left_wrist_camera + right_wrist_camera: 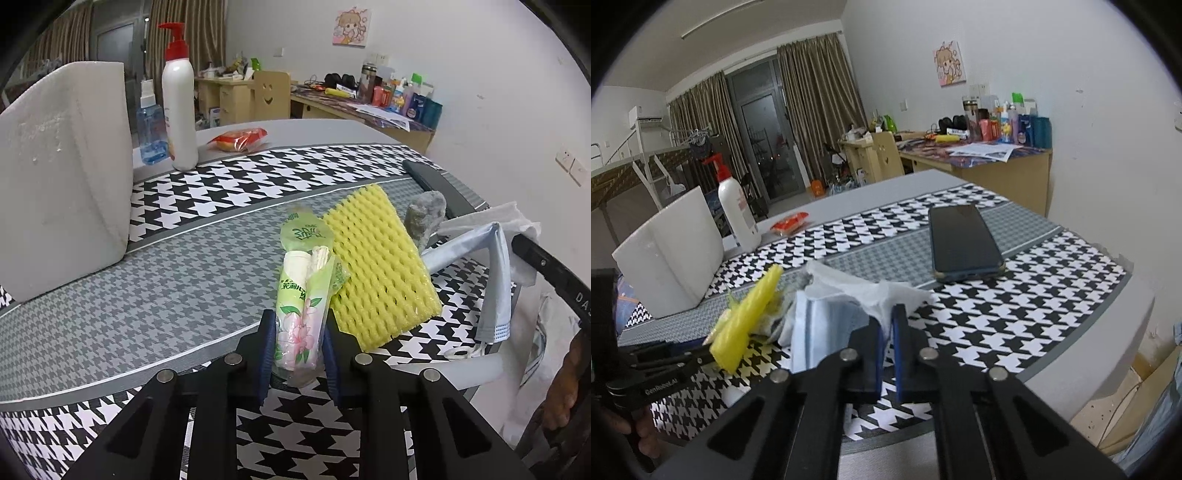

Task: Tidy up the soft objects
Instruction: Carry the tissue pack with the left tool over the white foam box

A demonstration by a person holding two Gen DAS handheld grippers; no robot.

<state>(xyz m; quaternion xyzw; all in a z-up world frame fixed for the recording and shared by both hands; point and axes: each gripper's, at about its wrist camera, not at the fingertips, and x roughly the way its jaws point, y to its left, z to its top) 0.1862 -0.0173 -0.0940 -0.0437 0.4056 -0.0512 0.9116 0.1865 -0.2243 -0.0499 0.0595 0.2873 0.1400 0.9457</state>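
Observation:
My left gripper is shut on a green and pink tissue packet that stands upright on the houndstooth mat. A yellow foam net leans against the packet's right side, and a grey crumpled wad sits behind it. In the right wrist view my right gripper is shut on a crumpled white tissue. A blue face mask bunches against its left finger and hangs lifted with the tissue. The foam net and left gripper show at the left.
A white foam box stands at the mat's left. Behind it are a lotion pump bottle, a blue spray bottle and a red snack packet. A dark phone lies far right. The table edge is close on the right.

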